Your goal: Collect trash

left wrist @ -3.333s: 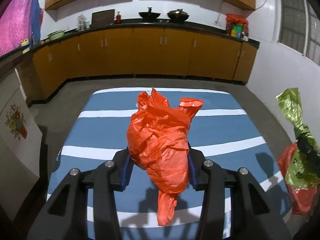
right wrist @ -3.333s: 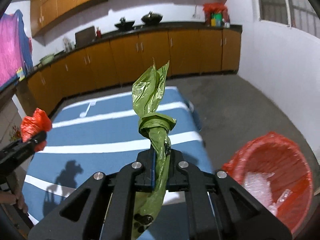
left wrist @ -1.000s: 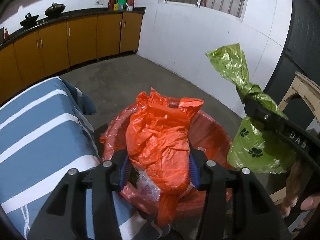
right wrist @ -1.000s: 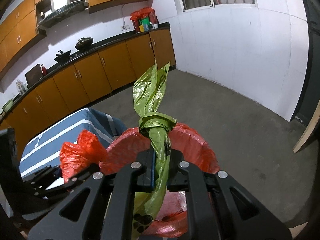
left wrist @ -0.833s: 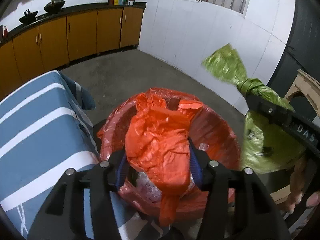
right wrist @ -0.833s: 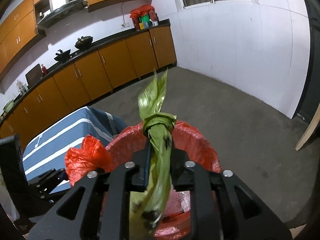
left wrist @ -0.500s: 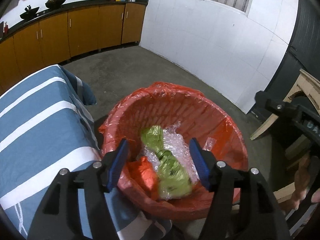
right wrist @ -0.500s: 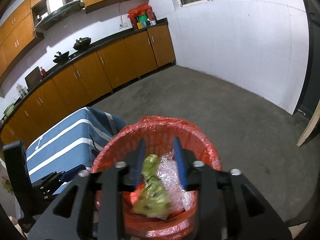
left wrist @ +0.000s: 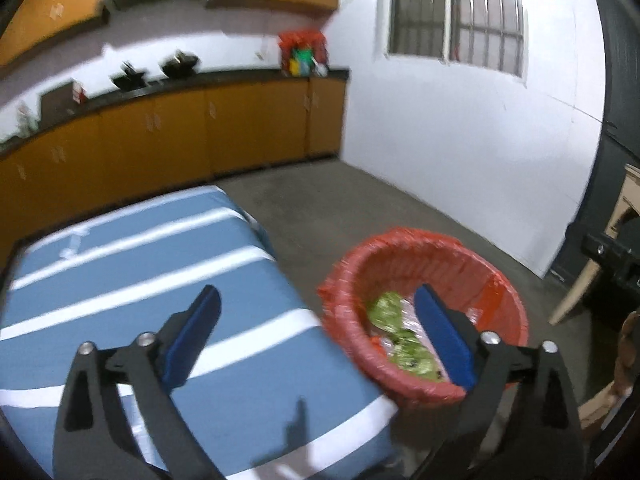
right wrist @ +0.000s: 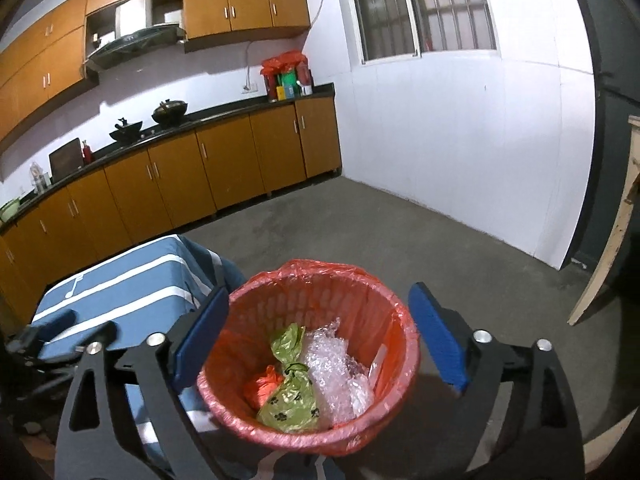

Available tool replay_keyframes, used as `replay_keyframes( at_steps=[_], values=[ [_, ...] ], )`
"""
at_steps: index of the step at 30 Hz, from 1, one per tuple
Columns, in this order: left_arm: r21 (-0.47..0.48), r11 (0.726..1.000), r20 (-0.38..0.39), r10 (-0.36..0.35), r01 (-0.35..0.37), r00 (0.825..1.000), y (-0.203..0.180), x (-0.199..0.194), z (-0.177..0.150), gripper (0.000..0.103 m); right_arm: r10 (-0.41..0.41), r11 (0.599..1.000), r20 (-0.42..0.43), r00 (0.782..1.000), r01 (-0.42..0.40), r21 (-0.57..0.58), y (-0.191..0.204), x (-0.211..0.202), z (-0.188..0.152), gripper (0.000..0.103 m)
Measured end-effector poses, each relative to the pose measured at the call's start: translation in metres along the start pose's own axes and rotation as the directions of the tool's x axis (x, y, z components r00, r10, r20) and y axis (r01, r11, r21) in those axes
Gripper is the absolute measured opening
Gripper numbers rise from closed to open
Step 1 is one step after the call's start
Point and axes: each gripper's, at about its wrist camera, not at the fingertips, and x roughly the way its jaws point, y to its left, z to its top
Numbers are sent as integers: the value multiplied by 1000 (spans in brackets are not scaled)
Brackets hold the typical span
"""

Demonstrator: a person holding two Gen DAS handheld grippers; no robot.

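A blue-and-white striped cloth-covered worktop [left wrist: 152,280] fills the lower left of the left wrist view, with the round red plastic basket lined with a red bag [right wrist: 320,280] standing just beside its corner on the grey floor. In the lower middle of the right wrist view, the trash lies inside that basket: a tied green paw-print plastic bag [right wrist: 292,392] beside crumpled clear bubble wrap [right wrist: 336,364], and a small crumpled orange plastic bag [right wrist: 262,386] against the green one. The left hand-held gripper [left wrist: 316,334] and right hand-held gripper [right wrist: 320,334] are both opening wide, nothing between the jaws. The blurred left view shows what is likely the same green bag. To finish the drop well, draw both grippers clear without snagging the liner's rim.
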Motion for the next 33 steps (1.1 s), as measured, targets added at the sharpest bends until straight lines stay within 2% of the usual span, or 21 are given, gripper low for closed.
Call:
replay_keyframes(
  at_steps=[3,7,16,21,33],
  values=[
    [-5,998,48,59,-58,997,14,-33,-8,99,-6,1000,17,1000,7,-21,9,-14,-7,97],
    [0,984,101,177,-178,979,26,-71,-22,99,-12,998,33,999,14,-60,27,-30,-17,98],
    [-100,971,112,229,-218,967,49,-122,-43,99,15,993,51,999,-9,-117,60,-64,-44,100],
    [-98,964,117,258,-247,959,52,-142,-55,99,34,989,59,998,-26,-144,71,-77,-53,100],
    [-143,958,106,264,-248,959,56,-173,-77,99,39,982,84,996,-23,-187,85,-102,-70,100]
  ],
)
